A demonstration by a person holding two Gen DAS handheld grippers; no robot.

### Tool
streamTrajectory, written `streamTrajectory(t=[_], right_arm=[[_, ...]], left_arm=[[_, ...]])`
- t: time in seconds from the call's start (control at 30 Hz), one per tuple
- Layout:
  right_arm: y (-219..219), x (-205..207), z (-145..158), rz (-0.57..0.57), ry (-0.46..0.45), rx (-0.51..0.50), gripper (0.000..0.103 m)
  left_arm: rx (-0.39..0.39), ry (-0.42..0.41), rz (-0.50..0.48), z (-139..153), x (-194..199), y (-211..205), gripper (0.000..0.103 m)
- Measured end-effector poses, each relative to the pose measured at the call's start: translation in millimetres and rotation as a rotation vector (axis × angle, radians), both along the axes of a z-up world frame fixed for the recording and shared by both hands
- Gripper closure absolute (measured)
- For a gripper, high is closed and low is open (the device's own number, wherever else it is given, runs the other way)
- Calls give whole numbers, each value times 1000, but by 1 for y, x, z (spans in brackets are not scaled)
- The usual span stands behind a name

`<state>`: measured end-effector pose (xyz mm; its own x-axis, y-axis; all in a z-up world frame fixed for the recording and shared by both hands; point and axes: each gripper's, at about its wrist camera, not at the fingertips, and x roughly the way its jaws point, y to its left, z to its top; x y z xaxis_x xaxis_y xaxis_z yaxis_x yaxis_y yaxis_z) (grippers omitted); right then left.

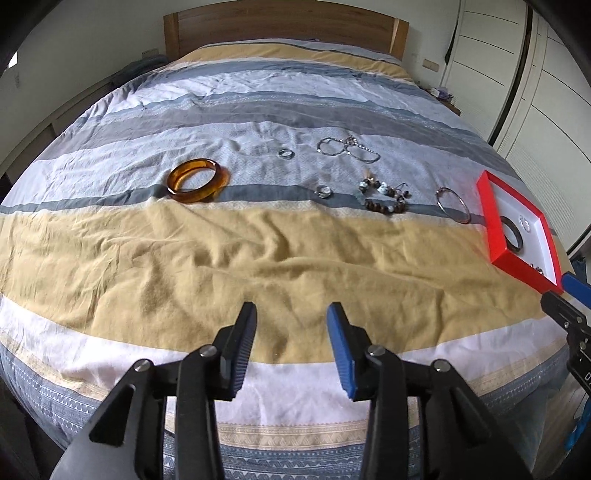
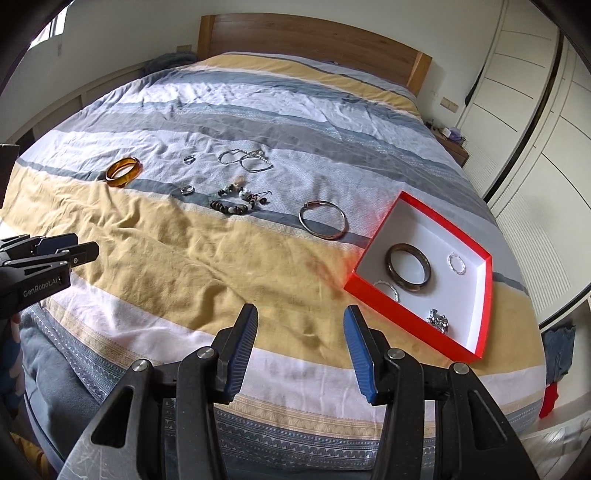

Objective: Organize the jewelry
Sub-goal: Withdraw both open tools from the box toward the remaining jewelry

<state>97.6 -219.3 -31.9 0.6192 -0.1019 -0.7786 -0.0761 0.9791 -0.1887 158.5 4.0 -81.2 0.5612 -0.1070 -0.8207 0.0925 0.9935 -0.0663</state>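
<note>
Jewelry lies on a striped bedspread. An amber bangle (image 1: 197, 180) (image 2: 123, 171) is at the left, two small rings (image 1: 286, 153) (image 1: 324, 191), silver chains (image 1: 349, 148) (image 2: 245, 159), a beaded bracelet (image 1: 386, 195) (image 2: 238, 201) and a thin metal bangle (image 1: 453, 205) (image 2: 323, 225) further right. A red tray (image 2: 384, 301) (image 1: 493, 236) at the right holds a dark bangle (image 2: 409, 272), two silver rings and a small silver piece. My left gripper (image 1: 291, 314) is open and empty over the yellow stripe. My right gripper (image 2: 301, 315) is open and empty, just left of the tray.
The bed (image 2: 184, 273) has a wooden headboard (image 1: 286, 31) at the far end. White wardrobe doors (image 2: 535, 122) stand to the right, with a bedside table (image 2: 452, 142) beside the bed. The near bed edge runs just below both grippers.
</note>
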Motion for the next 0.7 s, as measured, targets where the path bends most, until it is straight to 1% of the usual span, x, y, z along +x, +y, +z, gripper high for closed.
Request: streamTrajectory(t=[0.17, 0.37, 0.53, 0.7], right_arm=[[9, 5, -3, 11, 11, -9, 55], [19, 12, -7, 24, 22, -2, 54], [17, 18, -9, 14, 8, 48, 54], [9, 34, -11, 9, -19, 144, 54]], left_arm=[[-9, -16, 30, -3, 6, 17, 65], [-21, -5, 58, -10, 14, 37, 65], [-25, 29, 78, -19, 23, 54, 65], [-38, 31, 115, -25, 39, 76, 65]])
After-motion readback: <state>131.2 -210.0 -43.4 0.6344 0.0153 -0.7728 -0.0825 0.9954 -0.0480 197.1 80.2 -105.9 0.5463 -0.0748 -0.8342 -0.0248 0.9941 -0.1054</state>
